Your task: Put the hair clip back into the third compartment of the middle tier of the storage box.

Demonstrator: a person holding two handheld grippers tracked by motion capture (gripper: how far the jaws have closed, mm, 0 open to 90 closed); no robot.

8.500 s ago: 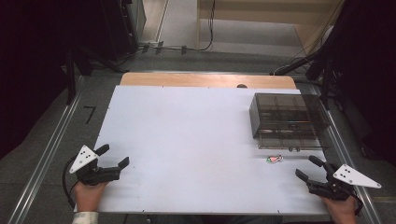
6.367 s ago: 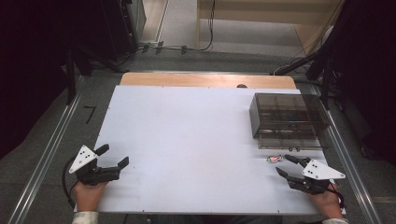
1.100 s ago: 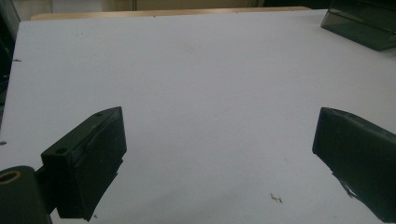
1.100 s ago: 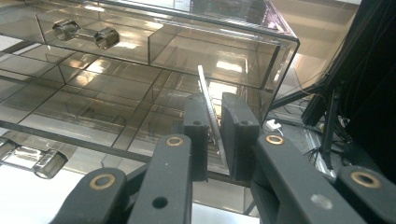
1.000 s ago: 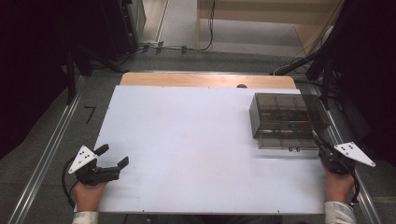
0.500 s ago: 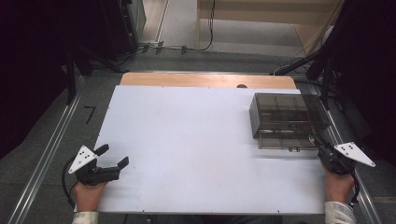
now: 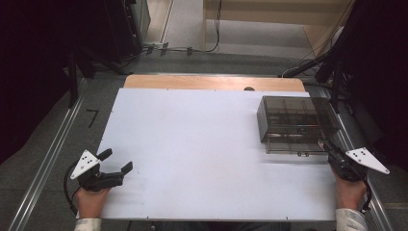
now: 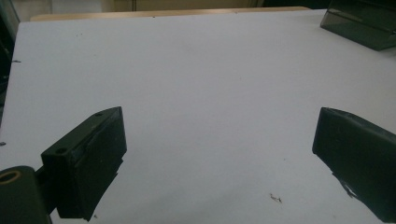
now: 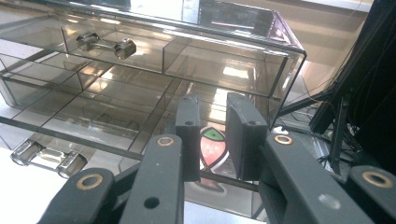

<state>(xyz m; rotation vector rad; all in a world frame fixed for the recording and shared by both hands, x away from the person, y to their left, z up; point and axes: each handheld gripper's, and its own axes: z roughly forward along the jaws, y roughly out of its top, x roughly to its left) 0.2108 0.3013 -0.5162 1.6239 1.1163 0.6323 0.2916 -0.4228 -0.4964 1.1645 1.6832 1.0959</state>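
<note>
A smoky see-through drawer box point(image 7: 294, 118) stands at the right of the white table point(image 7: 202, 139). Its lower drawer point(image 9: 93, 116) is pulled out a little and shows divided compartments. My right gripper point(image 7: 325, 145) is at the box's front right corner, over that drawer. In the right gripper view its jaws point(image 9: 213, 105) stand close together around a small red, green and white piece point(image 9: 212, 142). My left gripper point(image 7: 118, 160) rests at the table's near left corner, open point(image 8: 219, 116) with nothing between its jaws.
A wooden strip point(image 7: 211, 83) runs along the table's far edge. Metal rails point(image 7: 45, 163) flank the table. Cables and dark stands sit on the floor behind. The box has clear bar handles point(image 9: 105, 44) on its drawers.
The small red piece that lay on the table before the box is gone from there. My right gripper went to it, then rose to the box's front right corner. In the last second nothing moved.
</note>
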